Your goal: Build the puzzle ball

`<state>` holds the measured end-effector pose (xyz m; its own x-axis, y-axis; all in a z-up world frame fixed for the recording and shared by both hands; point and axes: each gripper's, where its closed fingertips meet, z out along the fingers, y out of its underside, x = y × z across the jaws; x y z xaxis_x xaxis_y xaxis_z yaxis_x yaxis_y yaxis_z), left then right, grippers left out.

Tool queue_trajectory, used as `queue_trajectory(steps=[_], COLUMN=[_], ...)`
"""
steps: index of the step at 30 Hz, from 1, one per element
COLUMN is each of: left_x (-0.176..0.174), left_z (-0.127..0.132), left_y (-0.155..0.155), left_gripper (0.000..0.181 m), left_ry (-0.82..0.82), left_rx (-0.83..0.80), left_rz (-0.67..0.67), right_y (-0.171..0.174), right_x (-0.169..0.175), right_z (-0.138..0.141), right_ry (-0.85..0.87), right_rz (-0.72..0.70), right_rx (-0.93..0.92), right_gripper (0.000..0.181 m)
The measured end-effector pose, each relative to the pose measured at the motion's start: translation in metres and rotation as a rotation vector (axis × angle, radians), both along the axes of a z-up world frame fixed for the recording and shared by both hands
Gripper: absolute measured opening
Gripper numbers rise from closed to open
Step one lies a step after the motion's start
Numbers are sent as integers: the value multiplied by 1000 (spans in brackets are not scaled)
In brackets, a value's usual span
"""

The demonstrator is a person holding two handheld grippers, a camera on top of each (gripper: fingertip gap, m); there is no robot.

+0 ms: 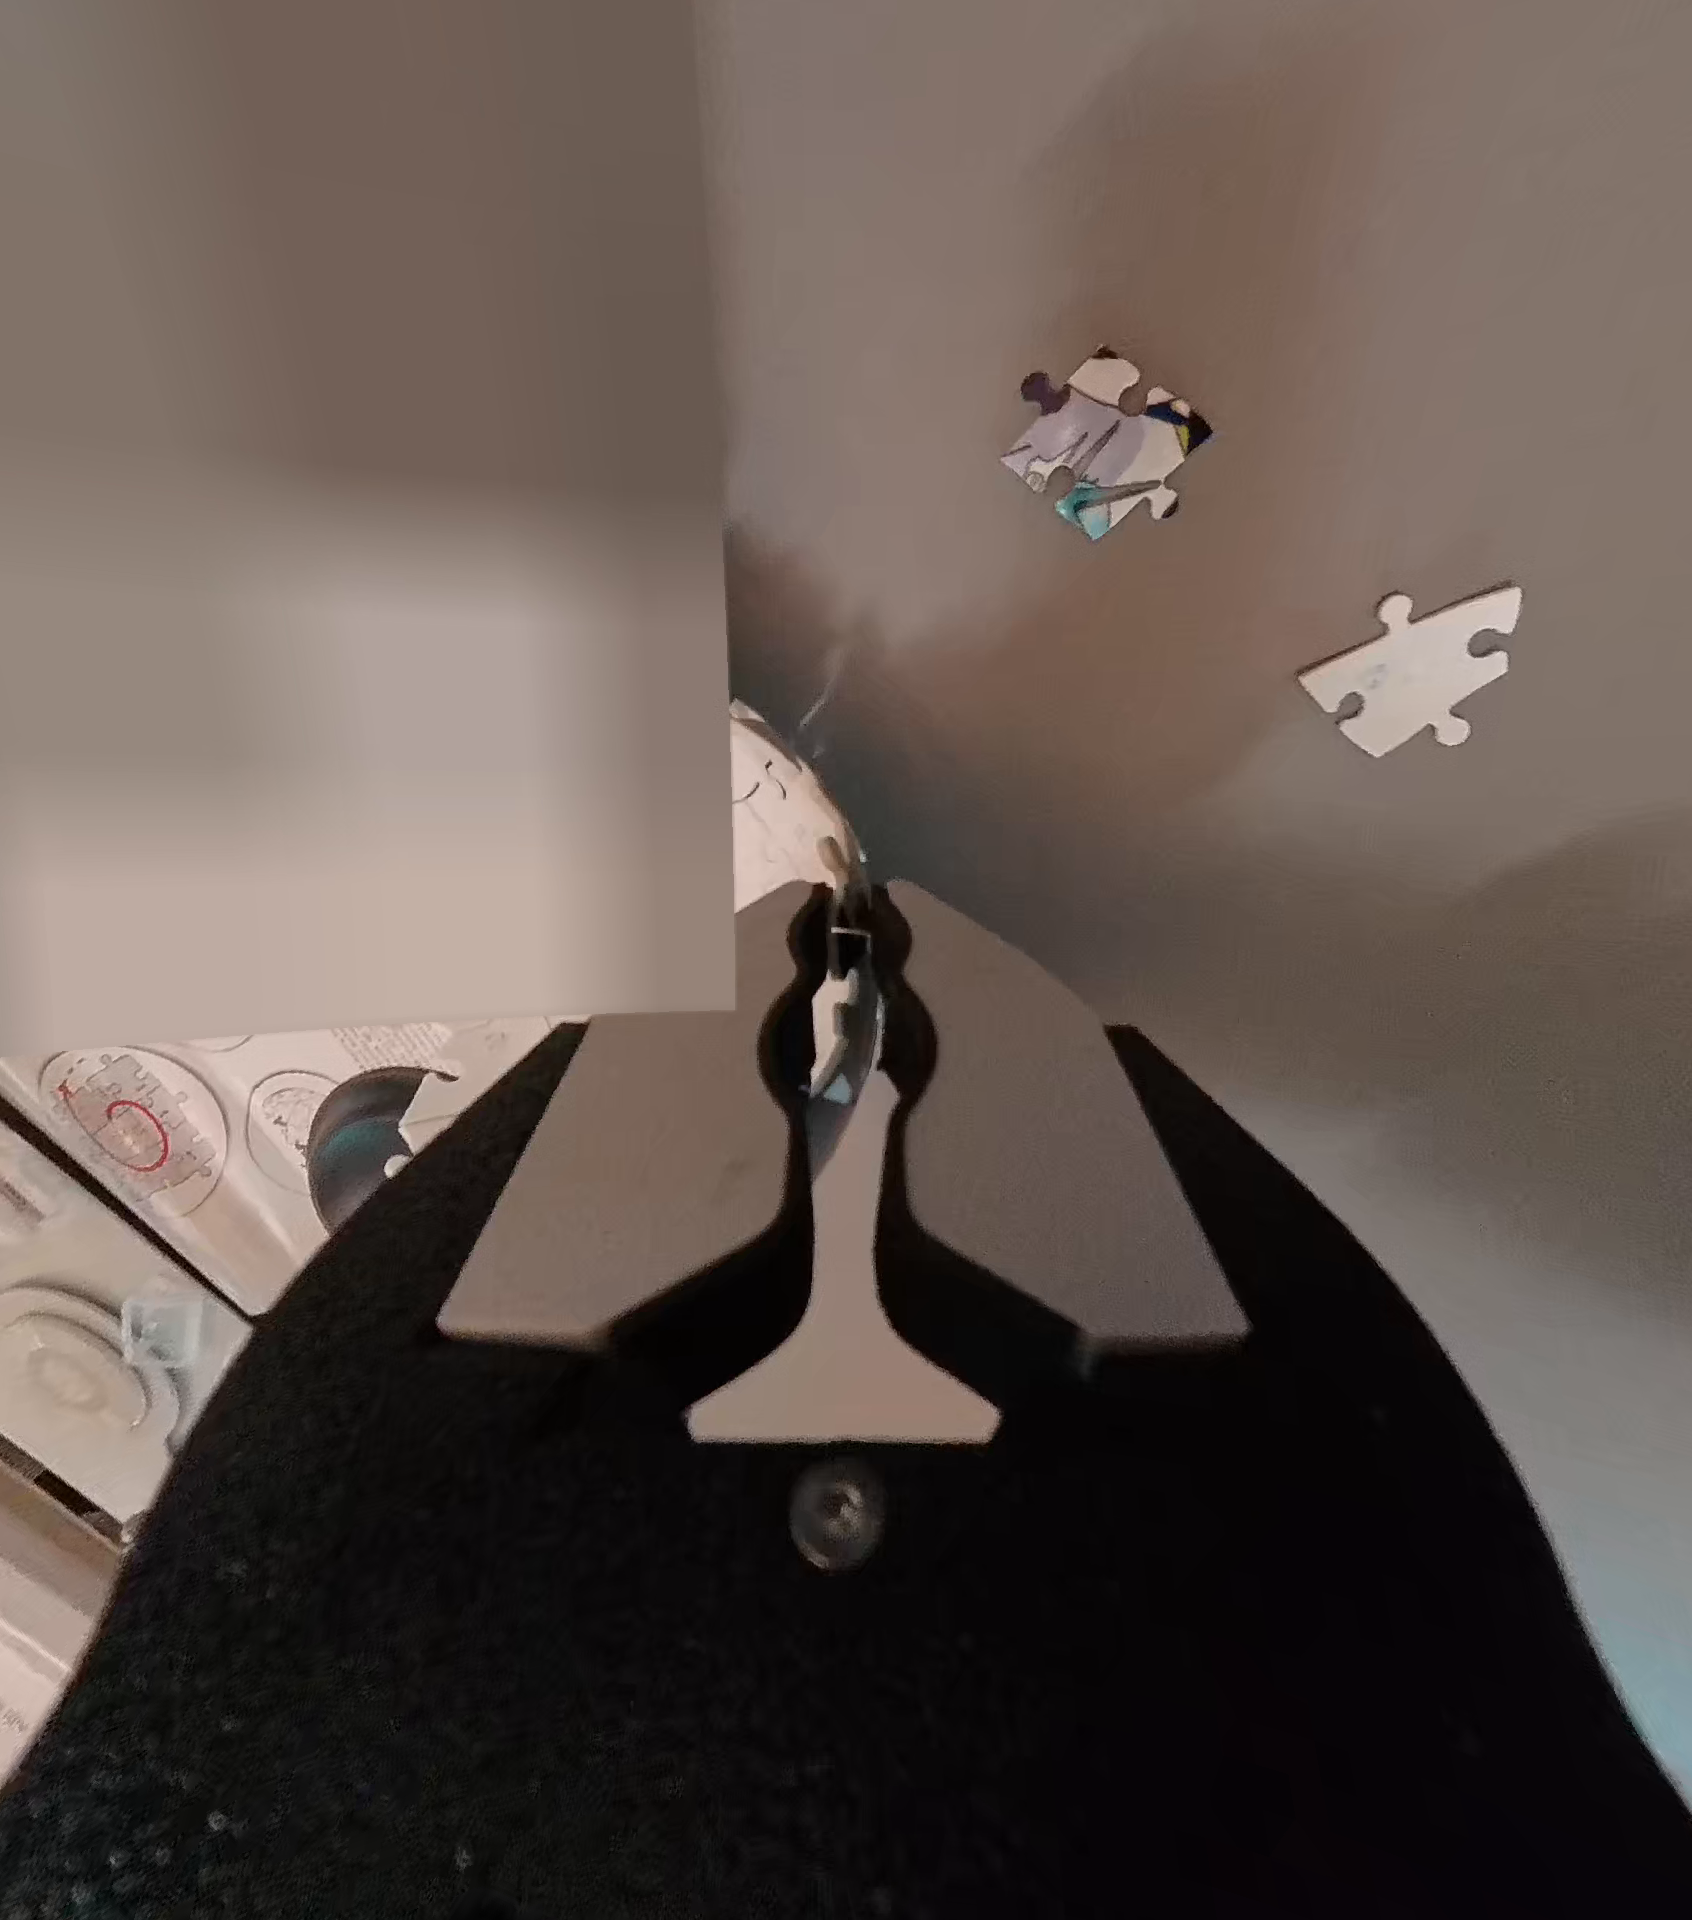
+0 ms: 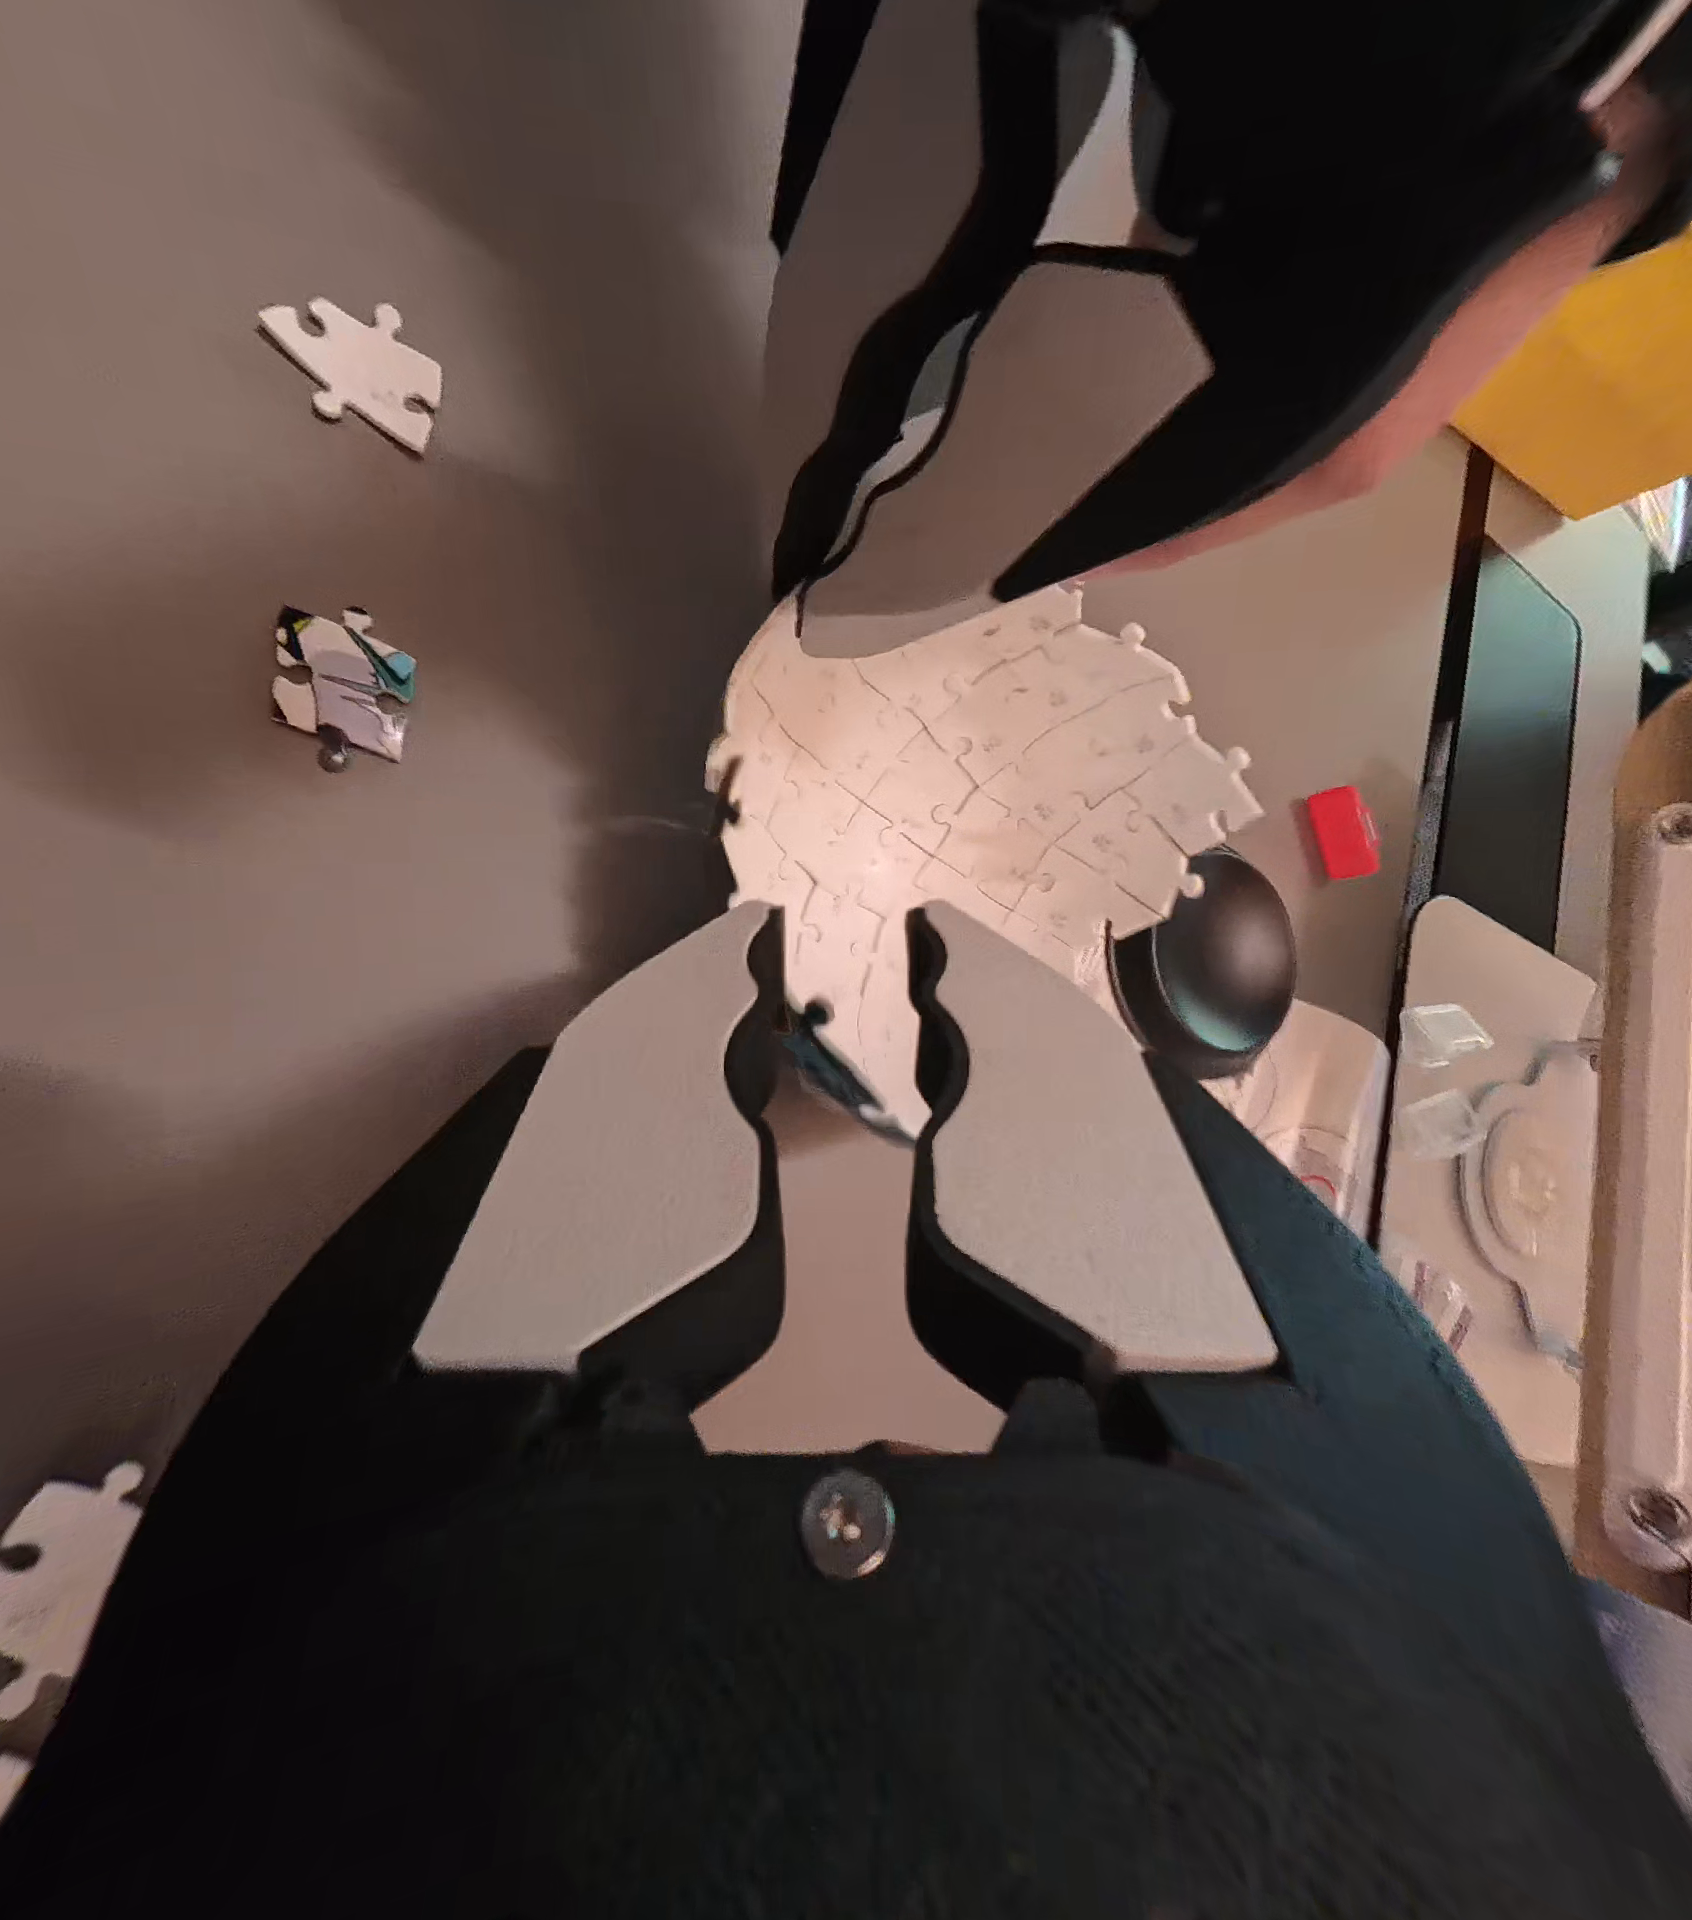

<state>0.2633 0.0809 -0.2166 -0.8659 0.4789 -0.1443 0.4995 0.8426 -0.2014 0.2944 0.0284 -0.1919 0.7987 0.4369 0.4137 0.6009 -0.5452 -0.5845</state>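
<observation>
Puzzle ball [image 2: 967, 800], a half-built shell above the table, looks light and brittle; left gripper [image 1: 847, 935] pinches its rim, right gripper [image 2: 837, 925] seemingly spread around the opposite edge

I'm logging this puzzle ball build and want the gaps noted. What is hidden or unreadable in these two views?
- Left wrist view: a blur patch covers most of the puzzle shell; only its edge shows.
- Left wrist view: what the left gripper pinches is barely visible between its nearly shut fingers.
- Right wrist view: the right gripper hides the shell's near rim.
- Right wrist view: two pale pieces are cut by the left edge.
</observation>
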Motion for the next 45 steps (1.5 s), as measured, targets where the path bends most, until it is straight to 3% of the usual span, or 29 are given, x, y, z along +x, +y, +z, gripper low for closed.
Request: queue_trajectory(steps=[2,5,8,17,20,23,28,40,45], left_x=[0,0,2,6,7,9,10,15,18], left_z=[0,0,1,3,4,5,5,3,4], left_y=[0,0,0,-1,0,-1,-1,0,2], left_gripper=[6,6,6,7,7,7,7,6,7], left_ry=[3,19,23,38,43,45,61,108,143], left_rx=[-6,-11,-15,-20,-23,-32,-43,-28,-56], left_rz=[1,5,6,10,20,27,40,54,77], right_y=[2,2,1,14,18,17,20,21,23], right_x=[-7,-16,-25,-16,-27,-16,-6,-11,-14], right_z=[-4,-8,-6,-12,-4,-14,-12,-18,-17], right_ry=[43,107,213,70,151,90,17,56,113], right_rz=[29,58,72,50,80,45,12,54,58], right_rx=[0,-18,-26,-30,15,-31,-24,-61,-50], right_gripper=[14,16,37,37,39,39,29,8,9])
